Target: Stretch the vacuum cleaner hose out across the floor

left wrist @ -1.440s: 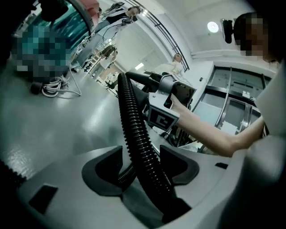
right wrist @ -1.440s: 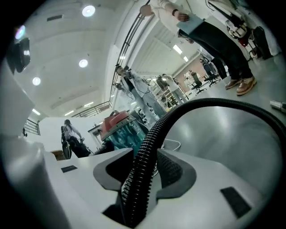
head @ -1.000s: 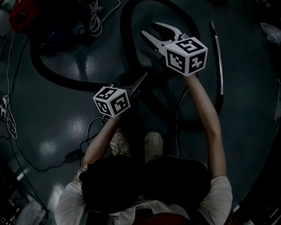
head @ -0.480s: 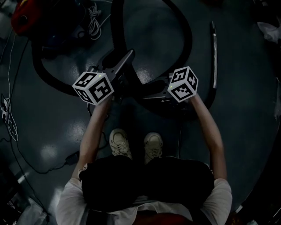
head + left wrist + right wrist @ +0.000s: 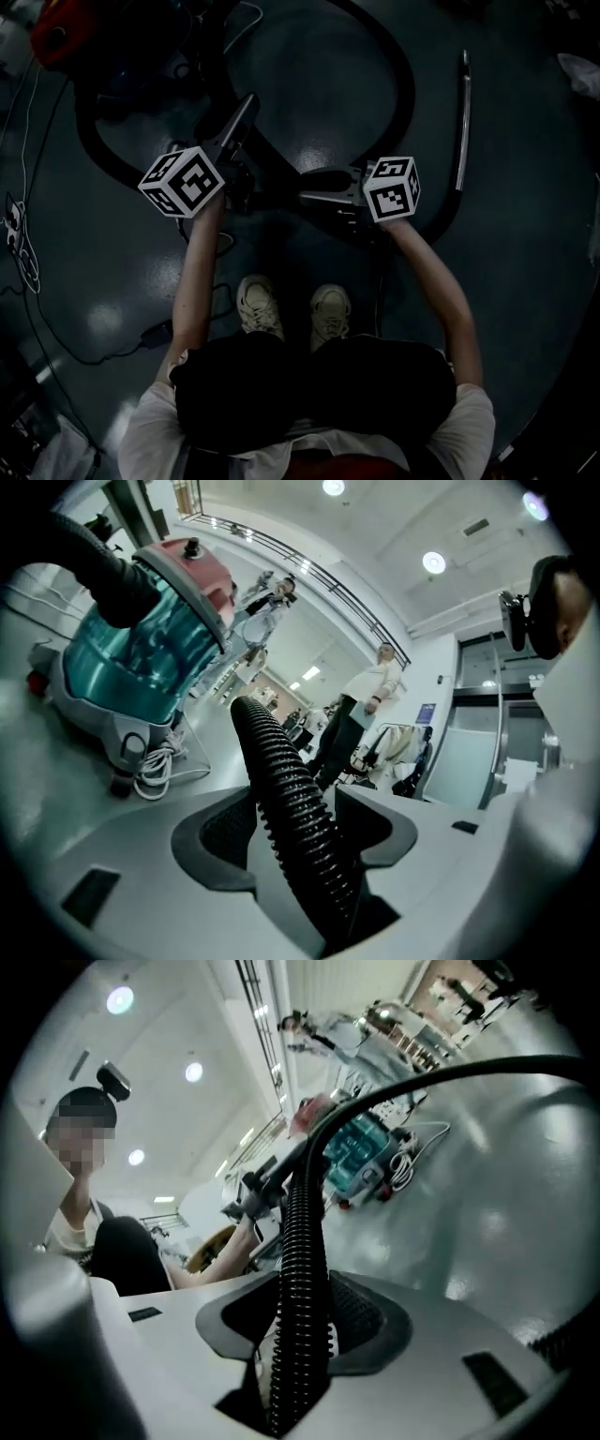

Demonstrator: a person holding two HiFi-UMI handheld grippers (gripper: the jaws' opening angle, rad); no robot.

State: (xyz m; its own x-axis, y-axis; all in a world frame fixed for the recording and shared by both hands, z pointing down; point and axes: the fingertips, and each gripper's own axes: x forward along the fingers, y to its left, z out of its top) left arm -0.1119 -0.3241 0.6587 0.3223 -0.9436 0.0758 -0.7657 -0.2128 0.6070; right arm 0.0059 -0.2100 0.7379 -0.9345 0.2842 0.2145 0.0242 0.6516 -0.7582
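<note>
One hose point(image 5: 409, 94) looped on floor point(image 5: 319, 84), left gripper point(image 5: 242, 112) jaws opening round it, right gripper point(image 5: 309, 186) jaws clamping it

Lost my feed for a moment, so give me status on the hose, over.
Left gripper fingers opening, hose between them. Right gripper shut on hose. Hose lies looped, not stretched. Metal wand and coiled cord on floor nearby.

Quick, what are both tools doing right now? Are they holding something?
Left tool: opening, loose around the black hose, not squeezing it.
Right tool: closed on the same hose.
</note>
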